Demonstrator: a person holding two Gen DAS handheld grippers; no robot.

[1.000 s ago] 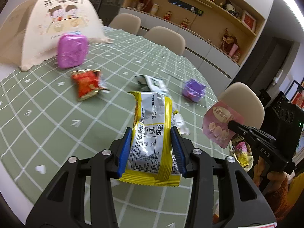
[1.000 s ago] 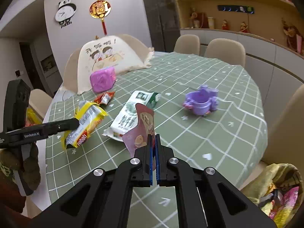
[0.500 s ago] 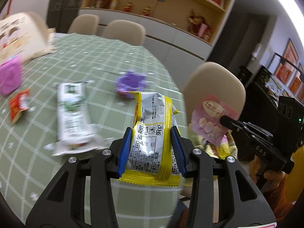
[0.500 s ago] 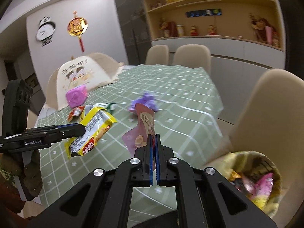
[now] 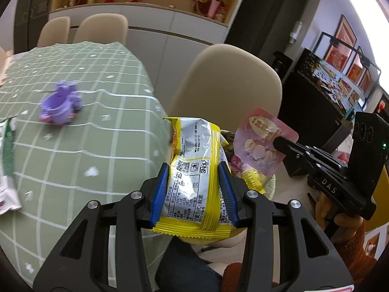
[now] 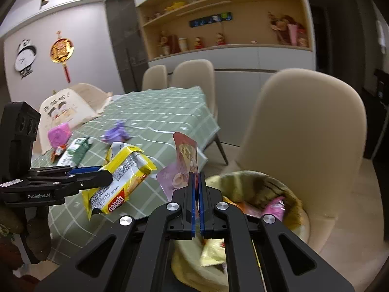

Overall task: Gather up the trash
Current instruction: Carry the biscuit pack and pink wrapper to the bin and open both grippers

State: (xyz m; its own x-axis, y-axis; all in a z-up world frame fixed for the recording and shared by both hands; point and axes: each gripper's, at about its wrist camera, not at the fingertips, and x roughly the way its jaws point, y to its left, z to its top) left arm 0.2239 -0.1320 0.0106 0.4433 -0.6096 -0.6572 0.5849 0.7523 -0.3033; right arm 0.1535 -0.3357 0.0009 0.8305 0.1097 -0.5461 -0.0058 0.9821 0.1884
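My left gripper (image 5: 194, 170) is shut on a yellow and silver snack wrapper (image 5: 194, 168), held past the table's edge; the right wrist view shows the same yellow wrapper (image 6: 121, 177) in the left gripper (image 6: 107, 172). My right gripper (image 6: 197, 177) is shut on a thin pink wrapper (image 6: 182, 168), which the left wrist view shows as the pink wrapper (image 5: 262, 143) at the tip of the right gripper (image 5: 279, 143). Below both sits a trash bag (image 6: 255, 187) lined in yellow-green, with several wrappers inside, on a beige chair.
The green checked table (image 5: 73, 146) still carries a purple toy cup (image 5: 60, 104), a white and green wrapper (image 6: 75, 150), a red packet (image 6: 57, 152) and a pink box (image 6: 59, 135). Beige chairs (image 5: 233, 80) stand around it. A food cover (image 6: 63, 112) sits at the far end.
Both grippers have swung right, off the table toward the chair, each still holding its wrapper. The trash bag has come into view under them.
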